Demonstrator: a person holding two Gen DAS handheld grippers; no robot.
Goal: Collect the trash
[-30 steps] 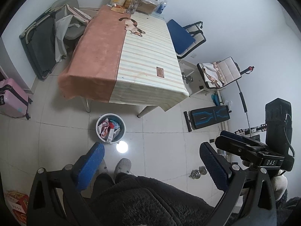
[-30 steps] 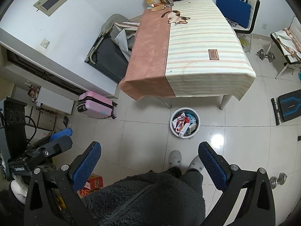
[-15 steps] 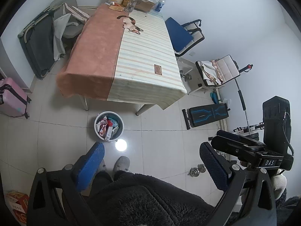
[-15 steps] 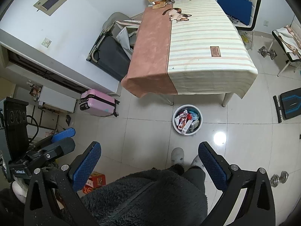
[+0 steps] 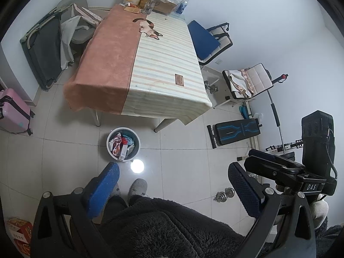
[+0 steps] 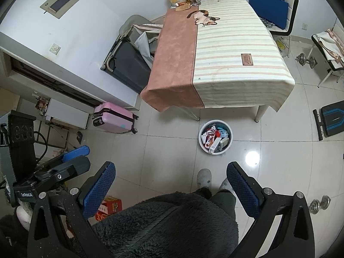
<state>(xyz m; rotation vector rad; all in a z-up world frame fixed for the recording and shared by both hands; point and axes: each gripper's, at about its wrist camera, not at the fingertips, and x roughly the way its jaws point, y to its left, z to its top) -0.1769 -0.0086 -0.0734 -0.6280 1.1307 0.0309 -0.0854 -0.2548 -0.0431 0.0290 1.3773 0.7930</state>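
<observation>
A white round trash bin (image 5: 123, 144) stands on the tiled floor in front of the table, filled with several packets and boxes; it also shows in the right wrist view (image 6: 215, 137). My left gripper (image 5: 172, 185) is open and empty, held high above the floor near the person's slippers. My right gripper (image 6: 169, 182) is open and empty too, at a similar height. The right gripper's body shows at the right of the left wrist view (image 5: 286, 172), and the left gripper's body at the left of the right wrist view (image 6: 53, 172).
A table (image 5: 139, 68) with a pink and striped cloth carries snacks, bottles and a box (image 5: 150, 2) at its far end. A pink suitcase (image 6: 114, 118), folded cot (image 5: 43, 49), blue chair (image 5: 206, 40), bench (image 5: 236, 131), dumbbells (image 5: 225, 193) and red box (image 6: 108, 206) surround it.
Both views have drifted slightly: the table and bin sit a little differently in frame as the grippers shift. Both grippers stay open and empty.
</observation>
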